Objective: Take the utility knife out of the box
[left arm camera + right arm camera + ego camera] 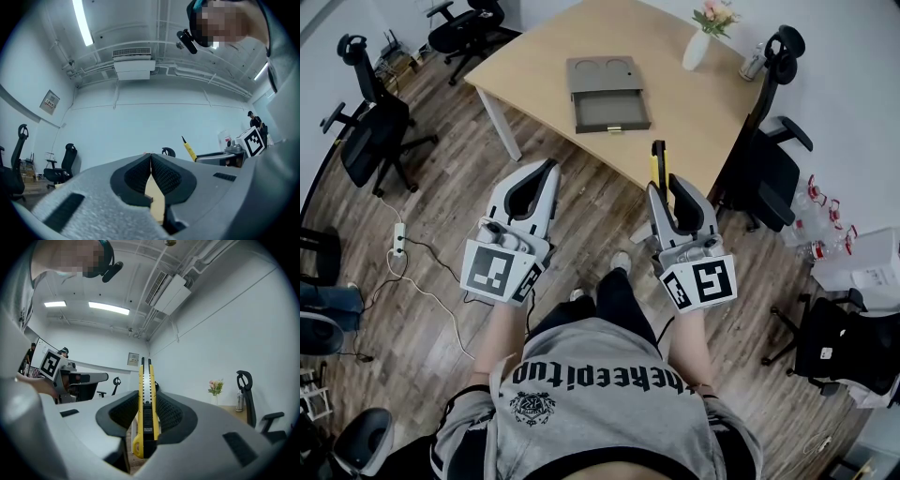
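My right gripper (667,185) is shut on the yellow utility knife (657,161). I hold it at waist height over the wood floor, short of the table's near corner. In the right gripper view the knife (146,399) stands on edge between the pads and reaches past the fingertips of that gripper (146,391). My left gripper (551,170) hangs beside it to the left, shut and holding nothing; its pads meet at the tips (151,157). From the left gripper view the knife (189,149) shows off to the right. The grey box (607,92) lies on the table with its drawer (611,112) pulled out.
The light wood table (694,103) carries a white vase of flowers (697,47). Black office chairs stand at the left (370,131), far back (469,28) and right (773,159). A power strip and cable (398,239) lie on the floor at the left.
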A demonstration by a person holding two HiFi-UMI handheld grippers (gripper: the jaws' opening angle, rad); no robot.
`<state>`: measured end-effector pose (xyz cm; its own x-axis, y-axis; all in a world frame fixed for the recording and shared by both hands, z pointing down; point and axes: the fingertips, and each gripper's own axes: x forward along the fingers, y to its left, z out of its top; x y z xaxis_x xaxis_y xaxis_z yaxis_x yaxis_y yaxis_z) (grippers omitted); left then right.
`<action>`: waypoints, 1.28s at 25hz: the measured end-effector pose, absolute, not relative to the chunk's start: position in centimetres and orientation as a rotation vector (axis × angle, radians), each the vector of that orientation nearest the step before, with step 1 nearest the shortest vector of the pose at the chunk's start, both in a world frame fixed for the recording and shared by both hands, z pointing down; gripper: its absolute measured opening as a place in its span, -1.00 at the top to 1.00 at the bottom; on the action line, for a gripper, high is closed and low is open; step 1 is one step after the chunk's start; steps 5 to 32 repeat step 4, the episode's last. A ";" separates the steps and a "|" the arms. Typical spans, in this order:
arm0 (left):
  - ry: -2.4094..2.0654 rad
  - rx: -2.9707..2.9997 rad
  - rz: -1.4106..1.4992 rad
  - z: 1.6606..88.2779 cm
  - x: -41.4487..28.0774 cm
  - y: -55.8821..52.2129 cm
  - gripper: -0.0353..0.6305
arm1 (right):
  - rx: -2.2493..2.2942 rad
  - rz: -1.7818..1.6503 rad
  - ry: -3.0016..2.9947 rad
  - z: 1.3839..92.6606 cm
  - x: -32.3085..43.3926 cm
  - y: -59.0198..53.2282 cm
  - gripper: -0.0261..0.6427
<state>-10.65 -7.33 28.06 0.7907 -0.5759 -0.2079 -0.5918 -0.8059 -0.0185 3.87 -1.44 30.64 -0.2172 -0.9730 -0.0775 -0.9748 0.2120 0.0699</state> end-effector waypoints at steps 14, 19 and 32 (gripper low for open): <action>0.943 -2.894 0.300 28.2 -10.9 -7.2 0.84 | -1.956 0.169 2.431 30.7 3.6 -1.3 0.56; 0.943 -2.894 0.300 28.2 -10.9 -7.2 0.84 | -1.956 0.169 2.431 30.7 3.6 -1.3 0.56; 0.943 -2.894 0.300 28.2 -10.9 -7.2 0.84 | -1.956 0.169 2.431 30.7 3.6 -1.3 0.56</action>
